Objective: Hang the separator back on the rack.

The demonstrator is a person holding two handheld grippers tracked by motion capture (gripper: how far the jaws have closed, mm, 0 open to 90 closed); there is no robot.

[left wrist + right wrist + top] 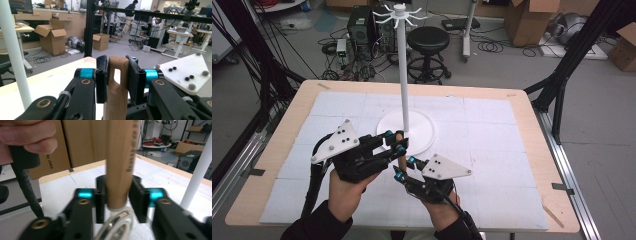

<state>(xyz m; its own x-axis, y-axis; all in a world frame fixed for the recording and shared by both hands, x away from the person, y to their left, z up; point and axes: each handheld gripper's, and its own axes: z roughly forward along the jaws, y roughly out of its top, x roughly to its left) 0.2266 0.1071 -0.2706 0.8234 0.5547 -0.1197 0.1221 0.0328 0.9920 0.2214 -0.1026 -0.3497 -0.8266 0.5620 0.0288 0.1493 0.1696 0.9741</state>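
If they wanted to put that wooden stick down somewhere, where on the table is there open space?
Open: the white mat right of the white stand's round base out to the table's right edge, and the back-left corner behind the left gripper. Crowded: the front middle, where both grippers, right gripper included, clamp the wooden handle beside the base.

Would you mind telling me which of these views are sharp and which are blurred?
High view: evenly lit and fairly sharp, the white stand crisp. Left gripper view: the wooden handle between the jaws is sharp, the room behind softer. Right gripper view: the handle, its print and the metal ring below are smeared.
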